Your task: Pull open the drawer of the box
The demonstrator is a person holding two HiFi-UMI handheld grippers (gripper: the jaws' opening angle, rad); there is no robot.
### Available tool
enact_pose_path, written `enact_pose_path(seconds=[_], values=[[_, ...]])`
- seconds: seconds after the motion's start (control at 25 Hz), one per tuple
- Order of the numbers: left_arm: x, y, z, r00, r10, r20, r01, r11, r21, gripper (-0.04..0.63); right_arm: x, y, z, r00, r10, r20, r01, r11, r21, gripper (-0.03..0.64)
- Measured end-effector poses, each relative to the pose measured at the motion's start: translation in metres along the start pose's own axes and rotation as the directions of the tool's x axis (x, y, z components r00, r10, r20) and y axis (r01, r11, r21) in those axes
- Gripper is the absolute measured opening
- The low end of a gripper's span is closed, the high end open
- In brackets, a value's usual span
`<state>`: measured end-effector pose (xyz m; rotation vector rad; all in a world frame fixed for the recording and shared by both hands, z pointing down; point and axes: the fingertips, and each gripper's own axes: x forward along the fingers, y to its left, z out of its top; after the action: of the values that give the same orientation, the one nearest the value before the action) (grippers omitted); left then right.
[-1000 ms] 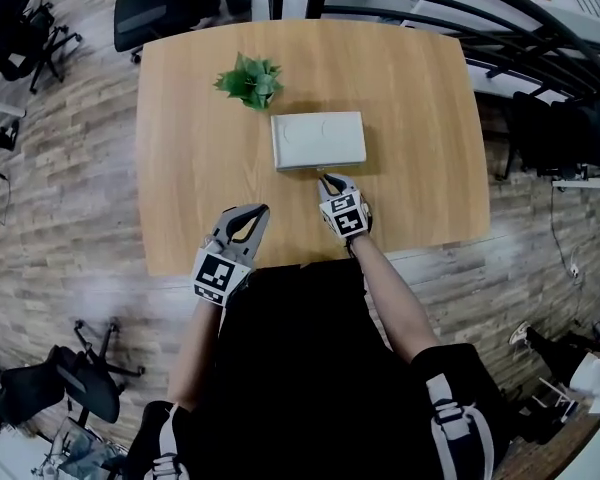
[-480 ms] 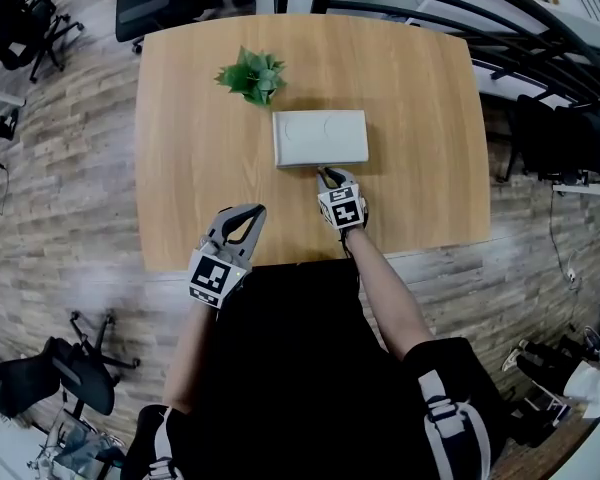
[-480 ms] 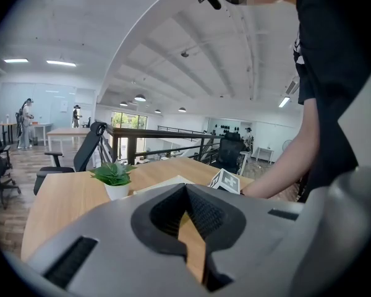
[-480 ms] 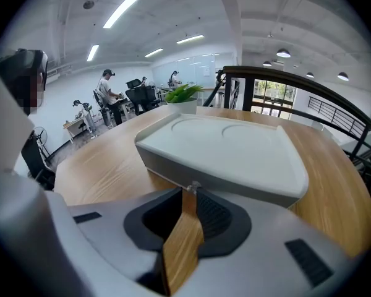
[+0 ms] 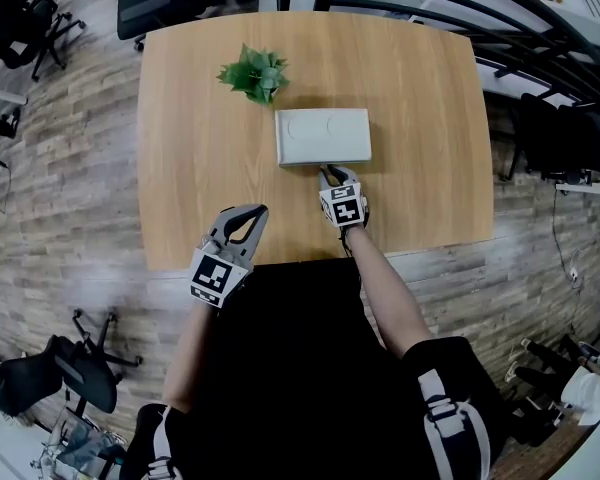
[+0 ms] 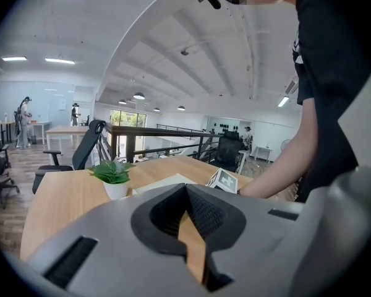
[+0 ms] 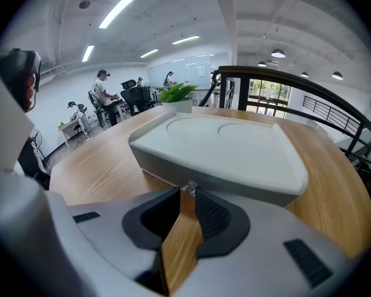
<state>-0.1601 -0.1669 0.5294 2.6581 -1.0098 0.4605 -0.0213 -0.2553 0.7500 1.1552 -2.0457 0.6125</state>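
A flat pale-grey rectangular box (image 5: 322, 136) sits upper centre on the wooden surface (image 5: 190, 118). The right gripper (image 5: 327, 173) has its jaws pinched on the box's small clear drawer knob (image 7: 188, 188). The left gripper (image 5: 259, 210), lower left, has its jaws closed and empty.

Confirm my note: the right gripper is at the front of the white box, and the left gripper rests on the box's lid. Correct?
One slip: the left gripper is not on the lid; it sits near the table's near edge, apart from the white box, as the head view shows. The right gripper is at the box's front, as noted.
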Motion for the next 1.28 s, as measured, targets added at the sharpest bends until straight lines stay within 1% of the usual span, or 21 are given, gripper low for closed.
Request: enact_pose_path(seconds=[0.2, 0.36, 0.56, 1.28], values=[[0.001, 0.0, 0.0, 1.0, -0.004, -0.002, 0.004, 1.0, 0.007, 0.023, 0.0, -0.002, 0.003, 0.999, -0.029, 0.024, 0.028, 0.999, 0.023, 0.084], [0.002, -0.001, -0.001, 1.0, -0.005, -0.002, 0.005, 1.0, -0.001, 0.023, 0.006, -0.004, -0.003, 1.0, -0.024, -0.002, 0.024, 0.999, 0.042, 0.089], [-0.001, -0.001, -0.002, 1.0, -0.001, -0.003, 0.001, 1.0, -0.002, 0.023, 0.009, -0.004, -0.004, 1.0, -0.025, -0.01, 0.025, 0.998, 0.056, 0.089], [-0.002, -0.002, -0.002, 1.0, -0.009, -0.001, 0.009, 1.0, 0.0, 0.023, 0.01, -0.002, -0.003, 1.0, -0.025, -0.01, 0.025, 0.999, 0.036, 0.078]])
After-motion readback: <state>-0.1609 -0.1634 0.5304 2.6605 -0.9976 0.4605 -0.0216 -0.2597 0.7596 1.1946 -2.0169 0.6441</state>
